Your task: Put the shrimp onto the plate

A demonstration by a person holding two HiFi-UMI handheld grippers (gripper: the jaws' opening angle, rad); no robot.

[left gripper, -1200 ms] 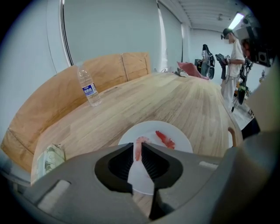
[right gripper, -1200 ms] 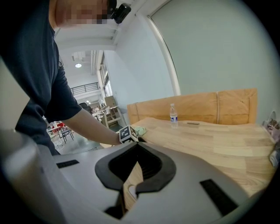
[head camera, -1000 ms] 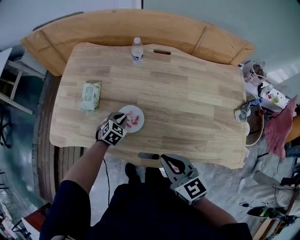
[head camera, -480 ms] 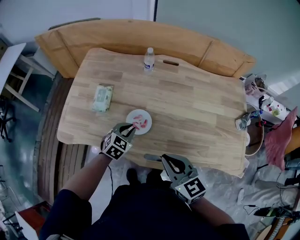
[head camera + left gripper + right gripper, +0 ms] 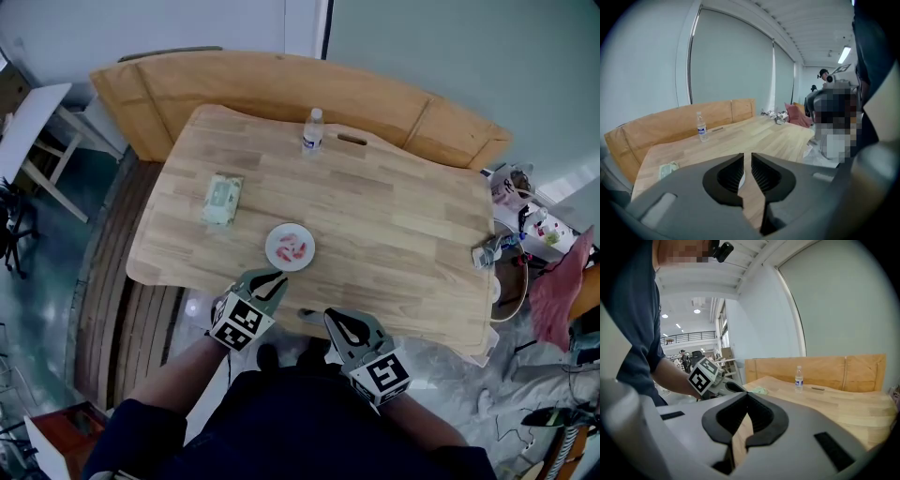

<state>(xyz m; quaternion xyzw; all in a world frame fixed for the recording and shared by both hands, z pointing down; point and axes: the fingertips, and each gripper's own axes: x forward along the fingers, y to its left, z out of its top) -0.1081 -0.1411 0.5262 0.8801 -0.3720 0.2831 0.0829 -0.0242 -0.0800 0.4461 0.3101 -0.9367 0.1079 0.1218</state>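
A small white plate (image 5: 290,247) sits near the front of the wooden table (image 5: 394,216), with pink shrimp (image 5: 293,249) lying on it. My left gripper (image 5: 275,278) hovers at the table's near edge, just short of the plate. Its jaws stand a narrow gap apart with nothing between them. In the left gripper view a sliver of the plate (image 5: 741,178) shows through that gap. My right gripper (image 5: 330,317) is held off the near edge, closer to my body. It is shut and holds nothing.
A water bottle (image 5: 312,128) stands at the table's far edge, with a small dark object (image 5: 353,140) beside it. A pack of wipes (image 5: 223,199) lies at the left. A wooden bench (image 5: 281,84) wraps the far side. Clutter (image 5: 511,187) sits off the right edge.
My left gripper has drawn back from over the plate to the table's near edge. The shrimp stays on the plate. The right gripper has hardly moved.
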